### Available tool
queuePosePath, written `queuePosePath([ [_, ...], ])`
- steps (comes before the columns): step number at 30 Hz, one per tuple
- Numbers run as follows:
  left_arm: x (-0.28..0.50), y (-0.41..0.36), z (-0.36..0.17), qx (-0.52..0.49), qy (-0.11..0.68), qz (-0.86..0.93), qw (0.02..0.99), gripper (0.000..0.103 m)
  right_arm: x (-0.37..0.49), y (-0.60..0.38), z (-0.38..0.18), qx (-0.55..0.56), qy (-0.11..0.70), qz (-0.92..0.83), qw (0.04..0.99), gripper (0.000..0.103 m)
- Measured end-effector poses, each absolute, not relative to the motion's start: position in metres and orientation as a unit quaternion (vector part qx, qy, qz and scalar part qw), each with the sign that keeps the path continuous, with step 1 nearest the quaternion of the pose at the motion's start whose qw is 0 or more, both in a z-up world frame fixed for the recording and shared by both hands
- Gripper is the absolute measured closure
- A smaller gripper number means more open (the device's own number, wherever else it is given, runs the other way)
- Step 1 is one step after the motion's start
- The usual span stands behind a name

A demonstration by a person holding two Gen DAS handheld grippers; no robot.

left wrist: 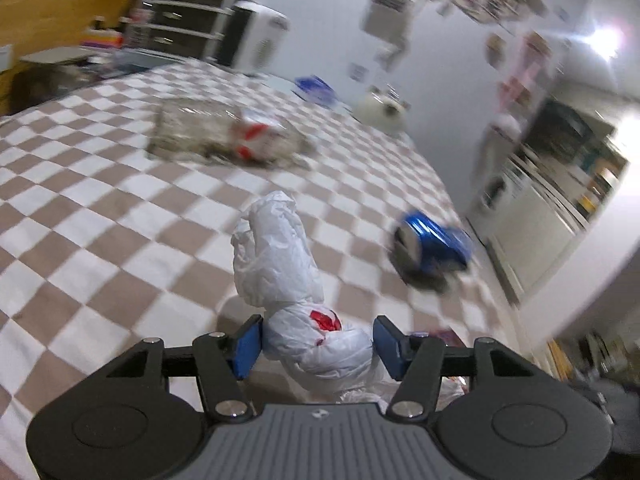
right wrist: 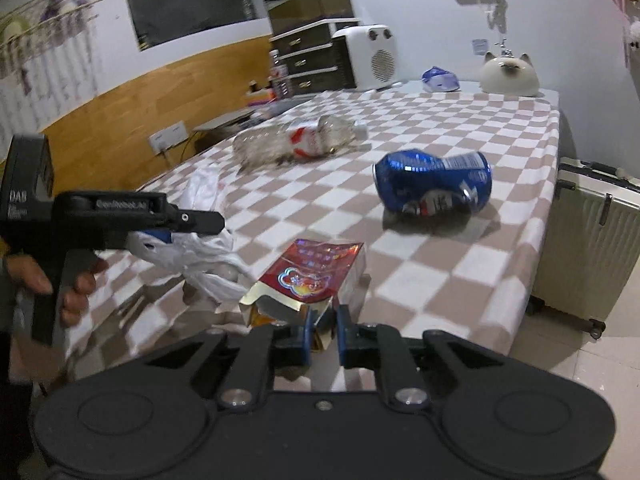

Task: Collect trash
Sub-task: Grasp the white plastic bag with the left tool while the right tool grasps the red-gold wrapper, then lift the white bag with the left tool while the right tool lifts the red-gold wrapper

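Note:
A crumpled white plastic bag (left wrist: 280, 256) with a red mark sits between the blue pads of my left gripper (left wrist: 316, 346), which is shut on it above the checkered bed cover (left wrist: 100, 220). In the right wrist view the left gripper (right wrist: 200, 222) shows from the side, with a hand on its handle and the bag (right wrist: 208, 248) hanging from it. My right gripper (right wrist: 322, 332) is shut on the torn gold end of a red foil snack packet (right wrist: 316, 268). A dented blue can (right wrist: 436, 184) and a clear plastic bottle (right wrist: 296, 140) lie farther back on the bed.
A cream suitcase (right wrist: 588, 240) stands on the floor right of the bed. At the far end are a cat-shaped ornament (right wrist: 508, 74), a blue-and-white wrapper (right wrist: 440, 78), a white heater (right wrist: 372, 56) and dark drawers (right wrist: 316, 60).

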State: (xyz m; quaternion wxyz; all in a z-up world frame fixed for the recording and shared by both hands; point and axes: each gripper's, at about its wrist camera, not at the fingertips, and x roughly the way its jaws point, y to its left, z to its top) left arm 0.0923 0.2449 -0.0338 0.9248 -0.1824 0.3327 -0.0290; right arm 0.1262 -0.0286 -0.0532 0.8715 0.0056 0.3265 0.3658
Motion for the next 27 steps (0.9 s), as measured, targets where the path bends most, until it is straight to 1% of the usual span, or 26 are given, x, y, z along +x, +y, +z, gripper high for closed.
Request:
queuePosePath([
  [4,0.077,0.232,-0.037,-0.170,0.365,-0.087,0.911,0.043,0.113,-0.042,-0.053,-0.012,0.330,0.372,0.868,0.090],
  [7,0.069,0.217,-0.039,-0.123,0.381,-0.084,0.913,0.043,0.108,-0.052,-0.053,-0.015,0.331,0.372,0.867,0.089],
  [11,0.065,0.201,-0.042,-0.070,0.382,-0.029,0.921,0.040,0.107,-0.061,-0.052,-0.014,0.331,0.348,0.877,0.080],
  [13,0.065,0.197,-0.041,-0.059,0.379,-0.014,0.924,0.039,0.106,-0.064,-0.052,-0.014,0.328,0.329,0.885,0.078],
  [14,0.063,0.193,-0.042,-0.051,0.375,-0.005,0.926,0.039,0.105,-0.065,-0.051,-0.016,0.326,0.318,0.890,0.076],
  [15,0.062,0.191,-0.040,-0.044,0.372,0.002,0.927,0.037,0.104,-0.066,-0.051,-0.015,0.323,0.309,0.894,0.074],
  [16,0.060,0.188,-0.040,-0.035,0.369,0.011,0.929,0.035,0.102,-0.068,-0.050,-0.007,0.320,0.303,0.898,0.070],
  [17,0.058,0.184,-0.041,-0.027,0.366,0.018,0.930,0.034,0.102,-0.070,-0.048,0.002,0.315,0.300,0.900,0.063],
  [18,0.057,0.182,-0.040,-0.024,0.363,0.023,0.931,0.034,0.100,-0.073,-0.046,0.015,0.310,0.297,0.903,0.057],
  [20,0.054,0.178,-0.042,-0.023,0.360,0.029,0.932,0.034,0.097,-0.075,-0.043,0.032,0.296,0.293,0.909,0.038],
  [21,0.051,0.177,-0.043,-0.024,0.357,0.032,0.933,0.034,0.095,-0.075,-0.041,0.038,0.288,0.294,0.910,0.034],
  [22,0.049,0.175,-0.044,-0.026,0.353,0.037,0.934,0.034,0.093,-0.074,-0.040,0.042,0.281,0.300,0.910,0.028],
  [23,0.047,0.174,-0.045,-0.027,0.348,0.042,0.936,0.034,0.092,-0.071,-0.039,0.041,0.279,0.308,0.909,0.025],
  [27,0.040,0.171,-0.049,-0.034,0.335,0.052,0.940,0.034,0.090,-0.052,-0.045,0.016,0.286,0.322,0.903,0.024],
])
